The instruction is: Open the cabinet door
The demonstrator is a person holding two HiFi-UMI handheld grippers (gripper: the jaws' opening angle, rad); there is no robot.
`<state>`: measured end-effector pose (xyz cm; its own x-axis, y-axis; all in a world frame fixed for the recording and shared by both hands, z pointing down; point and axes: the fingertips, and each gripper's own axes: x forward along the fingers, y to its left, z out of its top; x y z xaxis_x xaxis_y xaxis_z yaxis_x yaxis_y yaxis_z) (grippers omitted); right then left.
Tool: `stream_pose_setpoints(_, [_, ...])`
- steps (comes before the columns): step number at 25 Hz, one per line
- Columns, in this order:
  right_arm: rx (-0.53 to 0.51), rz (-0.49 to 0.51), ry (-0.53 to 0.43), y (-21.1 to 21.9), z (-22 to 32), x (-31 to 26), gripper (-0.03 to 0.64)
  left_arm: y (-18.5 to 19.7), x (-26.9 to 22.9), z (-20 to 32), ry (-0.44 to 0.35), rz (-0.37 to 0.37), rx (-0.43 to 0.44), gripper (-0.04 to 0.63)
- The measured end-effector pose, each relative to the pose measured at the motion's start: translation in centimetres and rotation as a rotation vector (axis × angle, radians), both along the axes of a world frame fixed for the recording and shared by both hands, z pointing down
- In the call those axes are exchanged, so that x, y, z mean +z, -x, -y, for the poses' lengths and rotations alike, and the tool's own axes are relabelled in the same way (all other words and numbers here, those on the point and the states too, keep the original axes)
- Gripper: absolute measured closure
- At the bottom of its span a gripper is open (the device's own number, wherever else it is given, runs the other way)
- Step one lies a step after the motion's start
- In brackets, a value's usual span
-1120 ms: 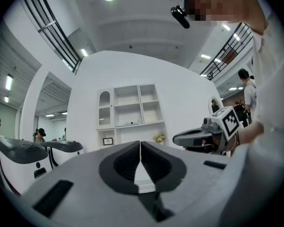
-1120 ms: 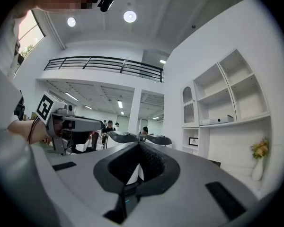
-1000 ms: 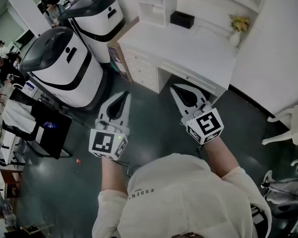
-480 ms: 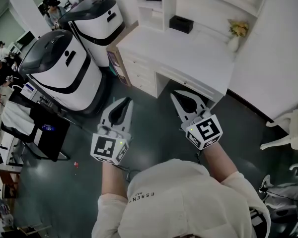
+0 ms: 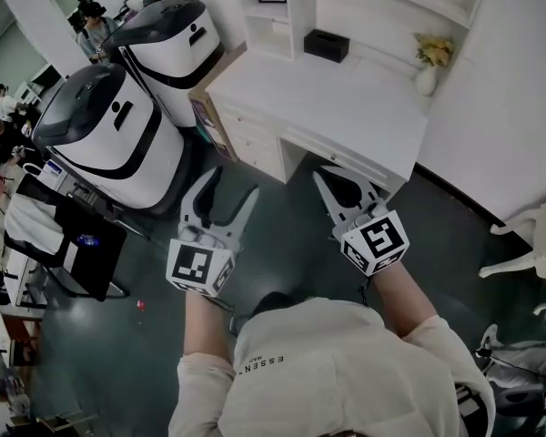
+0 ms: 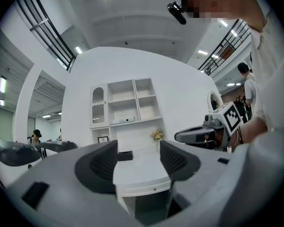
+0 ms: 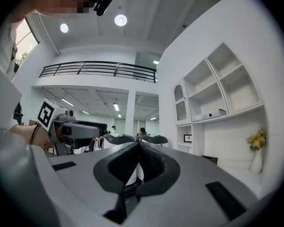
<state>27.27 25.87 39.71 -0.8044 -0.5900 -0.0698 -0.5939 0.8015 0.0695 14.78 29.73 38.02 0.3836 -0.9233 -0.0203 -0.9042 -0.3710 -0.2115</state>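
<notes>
A white desk [image 5: 346,103] with drawers [image 5: 255,133] stands ahead, and a white shelf unit [image 6: 132,103] rises above it. The unit has an arched glass cabinet door [image 6: 98,109] at its left, which is closed. Both grippers are held level in the air short of the desk, apart from it. The jaws of my left gripper [image 5: 234,186] [image 6: 138,161] are opening, and nothing is between them. My right gripper [image 5: 320,177] [image 7: 138,162] is shut and empty. Each gripper also shows in the other's view: the right gripper [image 6: 199,136], the left gripper [image 7: 75,129].
Two large white-and-black machines [image 5: 109,135] [image 5: 168,39] stand left of the desk. On the desk are a black box [image 5: 326,44] and a vase of yellow flowers [image 5: 428,64]. A white chair [image 5: 528,235] is at the right. People sit at the far left.
The left gripper's jaws have spread apart from shut. Both grippers have moved a little forward towards the desk. The right jaws stay shut.
</notes>
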Motion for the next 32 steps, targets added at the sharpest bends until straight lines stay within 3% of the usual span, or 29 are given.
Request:
stream_pose_setpoints(9, [0.044, -0.038, 0.031, 2.6, 6.8, 2.0, 0.601, 3.5, 1.2, 6.7, 0.001, -0.066, 0.008, 0.334])
stream_pose_setpoints(18, [0.121, -0.071, 0.0, 11.6, 17.8, 0.7, 0.601, 12.7, 0.0, 19.1, -0.016, -0.095, 0.083, 0.334])
stream_pose_setpoints(25, [0.205, -0.07, -0.016, 18.6, 27.3, -0.7, 0.601, 19.9, -1.0, 29.4, -0.015, -0.053, 0.175, 0.334])
stream_pose_setpoints(32, [0.275, -0.085, -0.008, 22.2, 34.7, -0.8, 0.601, 23.0, -1.4, 36.8, -0.004, -0.041, 0.26, 0.334])
